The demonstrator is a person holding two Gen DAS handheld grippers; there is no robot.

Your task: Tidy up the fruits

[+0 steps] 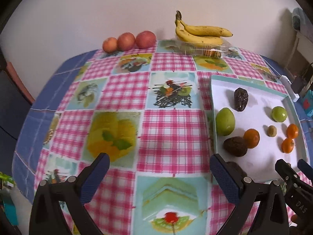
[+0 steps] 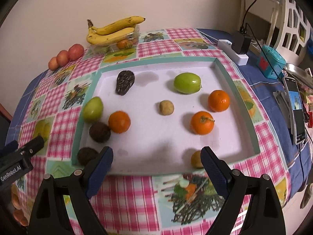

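A white tray with a teal rim (image 2: 156, 63) (image 1: 213, 98) holds three oranges (image 2: 119, 122), two green fruits (image 2: 187, 83), a dark wrinkled date (image 2: 124, 82), two dark round fruits (image 2: 99, 131) and two small tan ones (image 2: 166, 107). Bananas (image 2: 113, 30) (image 1: 201, 33) lie on a clear plastic box by the wall. Beside them sit three reddish fruits (image 1: 127, 41) in a row. My right gripper (image 2: 156, 156) hangs open over the tray's near edge. My left gripper (image 1: 158, 166) is open above the checked tablecloth, left of the tray. Neither holds anything.
At the right table edge are a white power strip (image 2: 233, 51) with a black adapter, a teal box (image 2: 271, 61) and a phone on a stand (image 2: 296, 109). The wall runs close behind the table. The pink checked cloth (image 1: 121, 90) left of the tray is bare.
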